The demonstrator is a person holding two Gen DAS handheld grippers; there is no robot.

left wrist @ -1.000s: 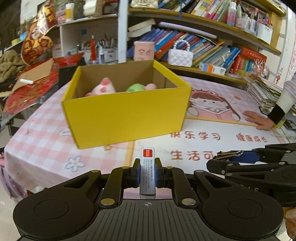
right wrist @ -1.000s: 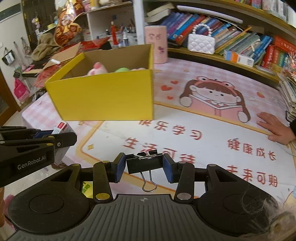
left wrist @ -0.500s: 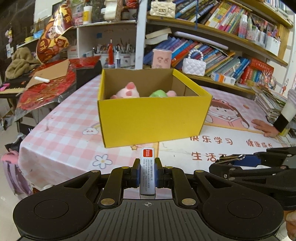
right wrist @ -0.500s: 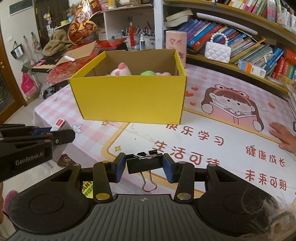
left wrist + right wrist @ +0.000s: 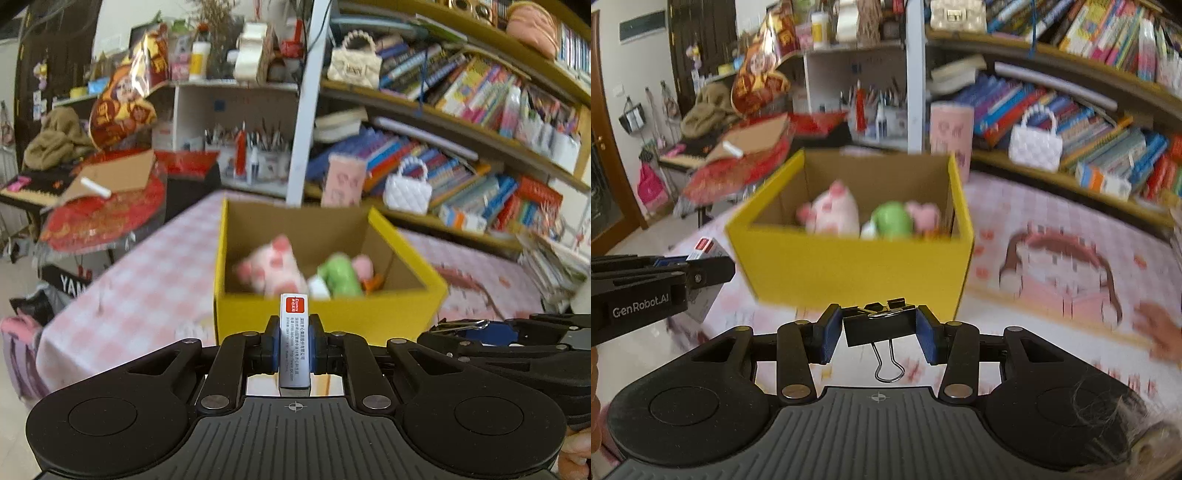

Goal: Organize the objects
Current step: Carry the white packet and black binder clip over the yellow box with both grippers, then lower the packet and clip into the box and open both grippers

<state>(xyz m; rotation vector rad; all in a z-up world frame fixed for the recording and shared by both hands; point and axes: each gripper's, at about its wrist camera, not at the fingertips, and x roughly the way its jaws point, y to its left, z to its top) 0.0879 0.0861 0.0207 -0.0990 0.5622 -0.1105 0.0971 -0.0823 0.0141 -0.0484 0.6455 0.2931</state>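
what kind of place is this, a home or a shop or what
Probably a lived-in study or children's room, perhaps a small stationery shop. Crowded bookshelves, a table with a pink cartoon tablecloth, and a yellow box holding plush toys suggest it.

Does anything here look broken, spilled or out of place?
Nothing looks damaged or spilled. The yellow box sits upright on the table with plush toys inside. The left gripper holds a small white box and the right gripper holds a black binder clip, both squarely. The pictures are just motion-blurred.
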